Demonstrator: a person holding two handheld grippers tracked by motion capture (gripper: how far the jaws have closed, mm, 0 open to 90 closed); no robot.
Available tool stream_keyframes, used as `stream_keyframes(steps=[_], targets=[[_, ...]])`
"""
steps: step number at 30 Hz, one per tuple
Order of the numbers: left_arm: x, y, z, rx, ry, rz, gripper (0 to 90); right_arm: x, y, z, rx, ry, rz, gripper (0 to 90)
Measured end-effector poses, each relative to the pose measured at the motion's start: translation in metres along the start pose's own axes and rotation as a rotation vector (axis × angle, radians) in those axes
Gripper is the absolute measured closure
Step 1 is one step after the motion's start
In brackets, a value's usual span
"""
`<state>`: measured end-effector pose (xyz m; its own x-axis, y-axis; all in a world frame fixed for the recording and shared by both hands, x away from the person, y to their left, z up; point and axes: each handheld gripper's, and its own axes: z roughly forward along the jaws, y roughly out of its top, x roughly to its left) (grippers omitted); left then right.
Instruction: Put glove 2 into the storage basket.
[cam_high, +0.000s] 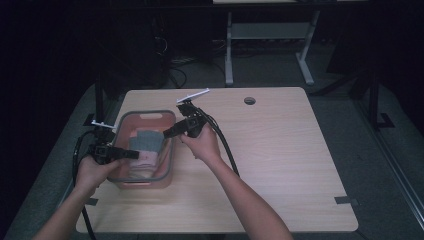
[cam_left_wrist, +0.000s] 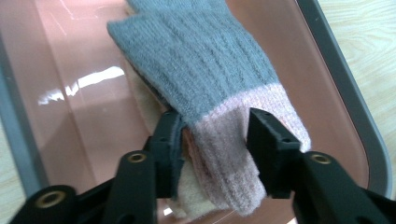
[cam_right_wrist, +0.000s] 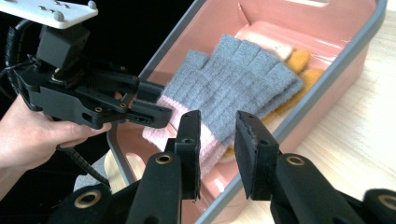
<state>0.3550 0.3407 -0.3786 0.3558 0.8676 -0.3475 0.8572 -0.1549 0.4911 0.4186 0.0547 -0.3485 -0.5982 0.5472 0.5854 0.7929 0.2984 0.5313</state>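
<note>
Left gripper view: my left gripper has its jaws apart around the pink cuff of the grey glove. The left jaw sits against the cuff edge; the right jaw stands just off it with a sliver of gap, so no clamp, jaws parted with the cuff between them. Glove is grey knit with a pink cuff, lying flat, fingers pointing away from me. A cream glove peeks out underneath. All of it is inside the pink bin, which has a grey rim.

Right gripper view: my right gripper hangs above the near rim of the bin, jaws apart, nothing between the pads, touching nothing. Past the jaws is the same grey glove, on top of an orange glove and the cream one. My left gripper shows here too, coming in over the far rim with its jaw tips at the pink cuff, my left hand wrapped around its body.

High view: the bin sits on the left part of the wooden table, left gripper reaching in from its left side, right gripper over its right edge, held by my right hand. Cables trail off both. Grey glove lies mid-bin. Table has a round hole near the far edge.
</note>
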Motion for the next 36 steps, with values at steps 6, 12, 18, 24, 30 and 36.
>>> stream_keyframes(steps=[6,12,18,24,30,36], targets=[[-0.001,0.003,-0.005,-0.005,0.024,0.016,47.7,-0.004,-0.003,-0.007,-0.009,-0.006,0.002,69.8],[-0.003,0.009,-0.013,-0.034,0.051,0.024,45.4,-0.009,-0.006,-0.016,-0.017,-0.017,-0.001,68.0],[-0.007,0.012,-0.015,-0.036,0.067,0.025,45.6,-0.018,-0.011,-0.026,-0.021,-0.030,0.016,66.1],[-0.011,0.017,-0.022,-0.055,0.073,0.032,45.6,-0.024,-0.017,-0.036,-0.033,-0.042,0.026,64.7],[-0.018,0.021,-0.026,-0.074,0.063,0.045,45.5,-0.029,-0.024,-0.045,-0.044,-0.046,0.036,62.4],[-0.028,0.028,-0.028,-0.083,0.060,0.062,44.4,-0.037,-0.034,-0.055,-0.053,-0.056,0.051,61.4]])
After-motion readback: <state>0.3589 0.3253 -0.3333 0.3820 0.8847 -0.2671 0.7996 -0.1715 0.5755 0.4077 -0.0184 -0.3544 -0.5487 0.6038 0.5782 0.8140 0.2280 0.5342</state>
